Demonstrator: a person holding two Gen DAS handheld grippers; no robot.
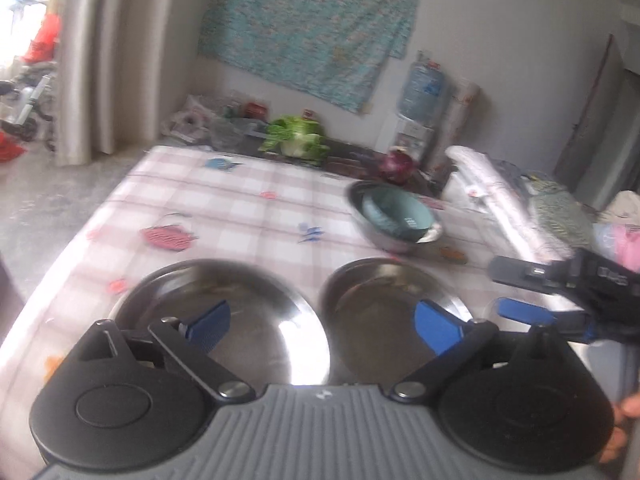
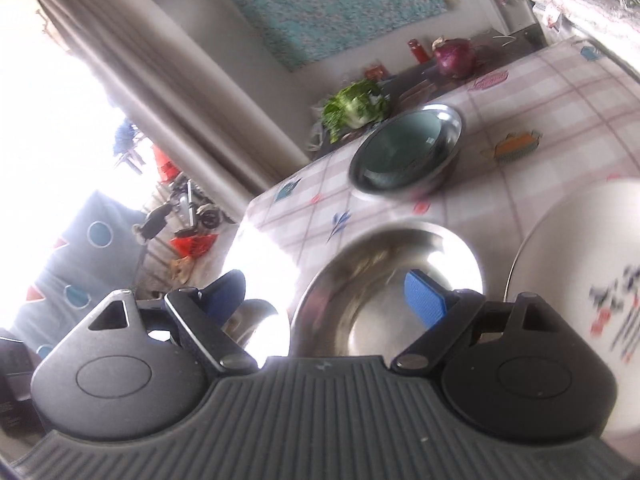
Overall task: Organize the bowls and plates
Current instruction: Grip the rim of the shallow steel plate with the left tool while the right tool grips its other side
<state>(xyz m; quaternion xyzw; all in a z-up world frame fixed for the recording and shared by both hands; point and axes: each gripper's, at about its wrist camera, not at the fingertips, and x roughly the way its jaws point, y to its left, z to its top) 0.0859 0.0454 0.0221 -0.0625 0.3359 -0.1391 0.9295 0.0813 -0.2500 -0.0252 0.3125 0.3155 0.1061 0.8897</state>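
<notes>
My left gripper hangs spread wide over two round shiny steel plates; my right gripper gapes empty over a steel plate, a white patterned ceramic plate just right of it. I'd pinch one rim squarely (steel slips). Ahead, a teal bowl nested in a steel bowl sits on the pink checked tablecloth; beyond, green cabbage and grey curtain.

We see the left gripper spread wide above two steel plates set side by side. At two o'clock, a teal bowl nests in a steel bowl. The right gripper enters at three o'clock.
</notes>
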